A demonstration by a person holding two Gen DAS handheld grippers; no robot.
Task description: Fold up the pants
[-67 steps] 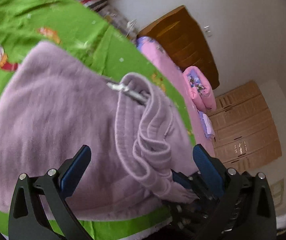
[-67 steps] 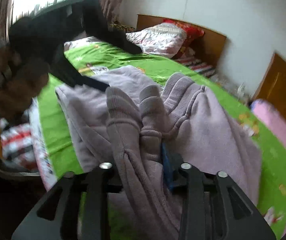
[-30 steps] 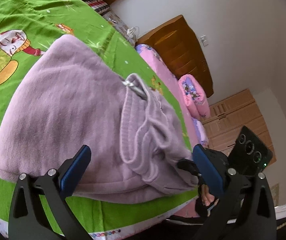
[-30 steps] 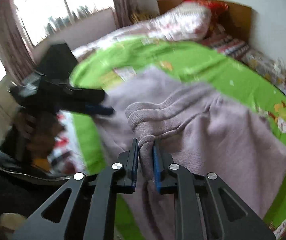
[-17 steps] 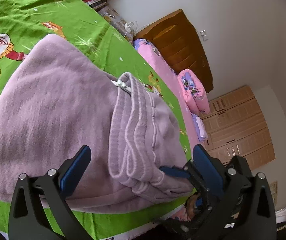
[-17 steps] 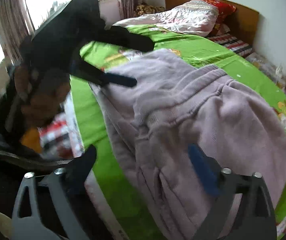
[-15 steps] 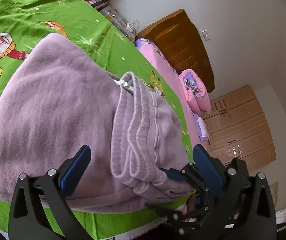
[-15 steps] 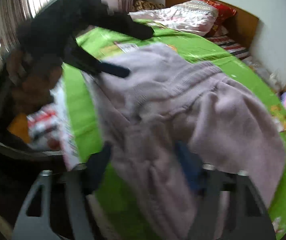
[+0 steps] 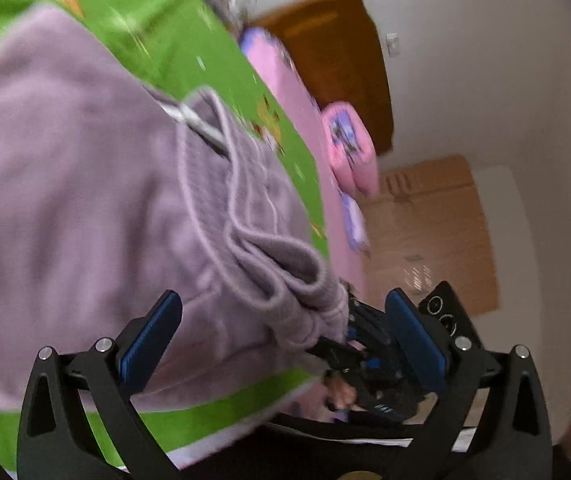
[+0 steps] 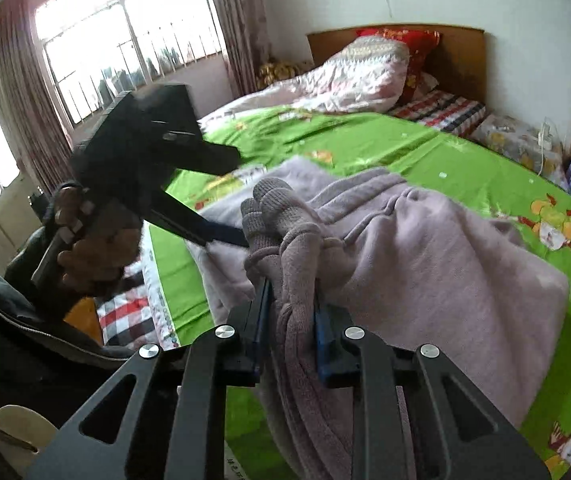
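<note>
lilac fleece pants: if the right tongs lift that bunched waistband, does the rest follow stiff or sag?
Likely sags: the lilac fleece pants already drape in soft folds over the green bedsheet. The right tongs pinch several bunched layers, so grip probably holds. Thick pile suggests some weight.

Soft, fuzzy lilac fleece with ribbed knit cuffs is seen in the pants (image 10: 425,248), laid on a smooth, faintly glossy green bedsheet (image 10: 385,140).

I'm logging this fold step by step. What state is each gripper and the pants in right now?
left gripper: open, holding nothing, over the pants.
right gripper: shut on the bunched ribbed edge.
pants: lilac, folded over, lying on the green bedsheet, one edge lifted.
</note>
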